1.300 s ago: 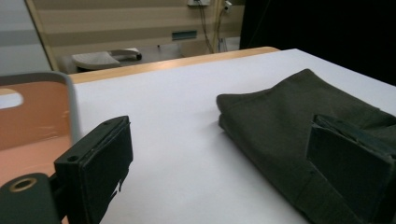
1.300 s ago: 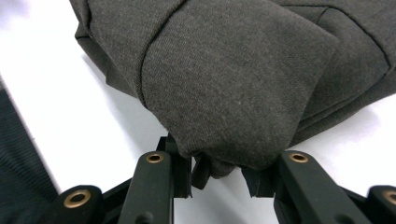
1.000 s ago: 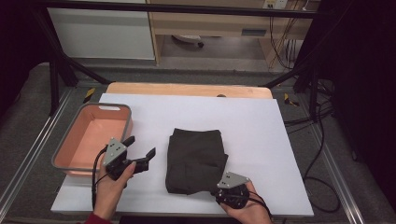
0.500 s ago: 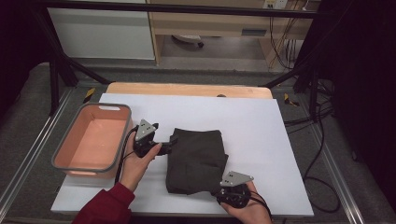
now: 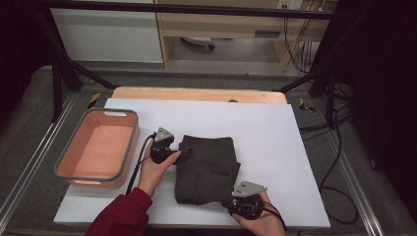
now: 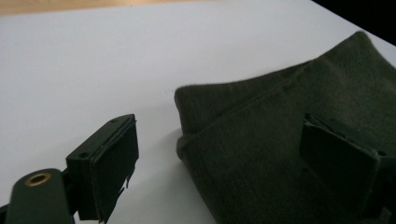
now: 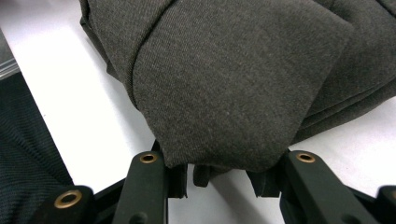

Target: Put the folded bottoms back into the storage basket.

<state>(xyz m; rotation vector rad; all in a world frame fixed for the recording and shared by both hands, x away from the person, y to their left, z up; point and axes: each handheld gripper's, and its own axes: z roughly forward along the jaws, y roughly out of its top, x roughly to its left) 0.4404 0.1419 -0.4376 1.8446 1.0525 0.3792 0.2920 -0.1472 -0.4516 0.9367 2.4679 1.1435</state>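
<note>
L hand-held gripper (image 5: 178,153) moved to cloth (image 5: 209,169), dark, folded

Dark grey folded cloth (image 5: 206,168) lies flat, mid white table, near front edge, corners bunched

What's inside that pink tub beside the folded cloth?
The tub looks empty: its bare pink floor shows in the high view. Its near wall hides a strip of the floor just behind it.

cloth (image 5: 209,167): dark matt knit | table (image 5: 275,132): smooth matt white
</note>
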